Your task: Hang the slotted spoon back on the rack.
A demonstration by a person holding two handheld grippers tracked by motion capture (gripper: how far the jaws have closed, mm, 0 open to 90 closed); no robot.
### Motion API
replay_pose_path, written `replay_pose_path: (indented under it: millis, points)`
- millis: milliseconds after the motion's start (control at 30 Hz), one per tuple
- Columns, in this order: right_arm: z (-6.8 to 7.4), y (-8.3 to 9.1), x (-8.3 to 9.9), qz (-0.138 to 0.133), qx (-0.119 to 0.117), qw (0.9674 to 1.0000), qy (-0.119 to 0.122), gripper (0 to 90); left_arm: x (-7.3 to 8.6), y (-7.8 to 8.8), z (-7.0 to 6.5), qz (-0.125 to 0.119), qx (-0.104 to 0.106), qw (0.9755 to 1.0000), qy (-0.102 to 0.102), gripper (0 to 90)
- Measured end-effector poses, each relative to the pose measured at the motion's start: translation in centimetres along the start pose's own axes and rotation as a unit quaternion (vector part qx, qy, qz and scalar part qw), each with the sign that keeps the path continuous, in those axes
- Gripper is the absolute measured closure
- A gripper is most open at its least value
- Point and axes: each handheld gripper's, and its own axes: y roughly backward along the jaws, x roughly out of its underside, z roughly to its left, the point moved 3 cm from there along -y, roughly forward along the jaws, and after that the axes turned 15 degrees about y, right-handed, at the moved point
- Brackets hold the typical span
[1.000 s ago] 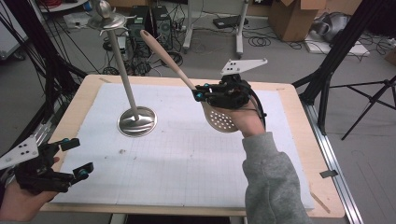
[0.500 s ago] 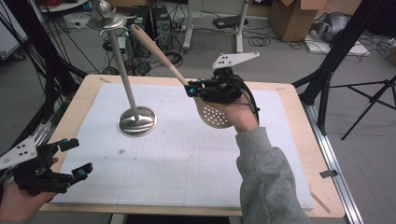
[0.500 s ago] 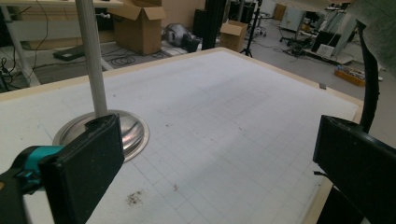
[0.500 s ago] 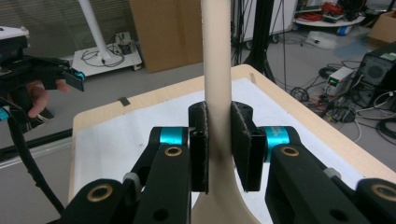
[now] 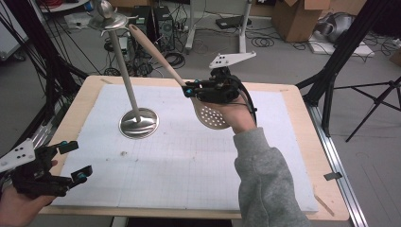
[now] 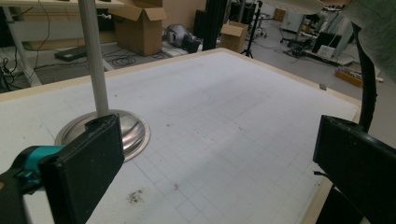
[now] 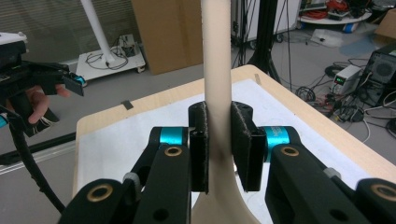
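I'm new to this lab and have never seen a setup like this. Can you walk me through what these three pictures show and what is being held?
A person stands at a table and works with a hand-held two-jaw gripper in each hand, with no robot arm involved. One picture comes from a fixed camera above the table. The other two come from small cameras riding on each gripper, looking along its black jaws.

On the white gridded mat stands a metal stand: a round base with a slanting pole topped by a small dish.

The right gripper is shut on the handle of a pale slotted spoon. Its perforated bowl hangs under the hand and its handle points up toward the top of the stand. In the right gripper view the pads clamp the handle from both sides.

The left gripper waits at the near left corner, jaws open, holding nothing.
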Motion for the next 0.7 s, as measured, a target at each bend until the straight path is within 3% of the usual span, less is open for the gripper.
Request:
replay_pose_path:
  millis: [700]
  points:
    - [0.2,-1.8,0.1,0.005,-0.002,1.0,-0.004,78.0,0.1,0.1,-0.1,0.002,0.0,1.0,0.0,2.4]
